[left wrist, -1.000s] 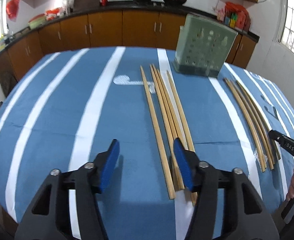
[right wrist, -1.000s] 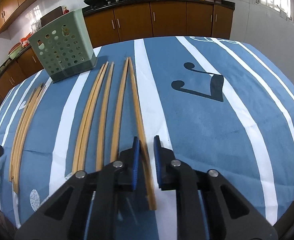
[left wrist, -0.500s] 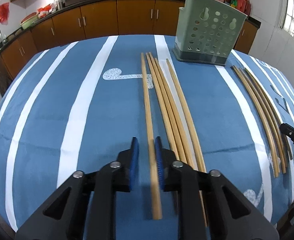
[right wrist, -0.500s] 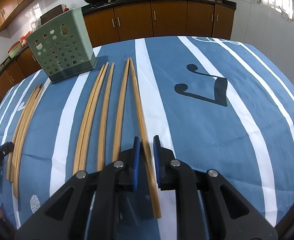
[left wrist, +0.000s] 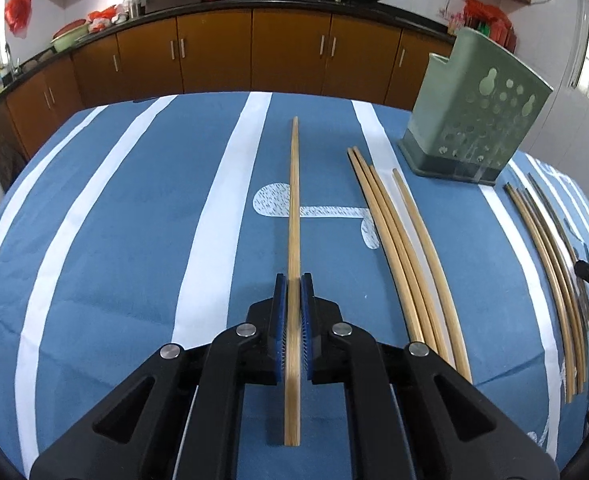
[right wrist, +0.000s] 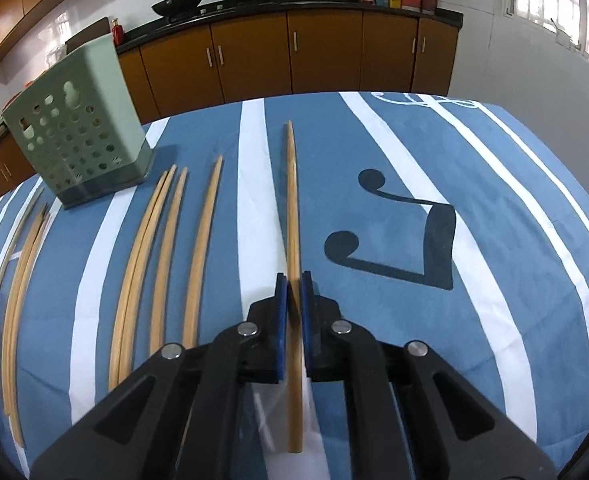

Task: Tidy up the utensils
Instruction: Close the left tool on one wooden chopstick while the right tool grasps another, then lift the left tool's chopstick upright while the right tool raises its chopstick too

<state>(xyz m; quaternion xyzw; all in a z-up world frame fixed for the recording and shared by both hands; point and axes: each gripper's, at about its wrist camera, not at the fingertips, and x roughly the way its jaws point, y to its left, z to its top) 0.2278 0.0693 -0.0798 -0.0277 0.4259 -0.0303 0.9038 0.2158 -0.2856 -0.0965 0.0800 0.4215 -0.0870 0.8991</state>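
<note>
Now each tool [left wrist: 293, 280] [right wrist: 293, 278] grips a chopstick [left wrist: 294, 200] [right wrist: 292, 200] pointing straight ahead toward the cabinets [left wrist: 286, 56].

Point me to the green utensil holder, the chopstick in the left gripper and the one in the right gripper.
green utensil holder [left wrist: 474, 116]: left wrist view, perforated front wall.
left gripper's chopstick [left wrist: 294, 200]: left wrist view, mid-shaft.
right gripper's chopstick [right wrist: 291, 200]: right wrist view, mid-shaft.

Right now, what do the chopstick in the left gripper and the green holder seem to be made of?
The chopstick clamped in the left gripper looks like bamboo or light wood: pale tan, fine lengthwise grain, matte finish. The green holder looks like moulded plastic: even pale green, smooth, slightly glossy walls with clean round holes and a darker base. Neither can be confirmed by sight alone.
</note>
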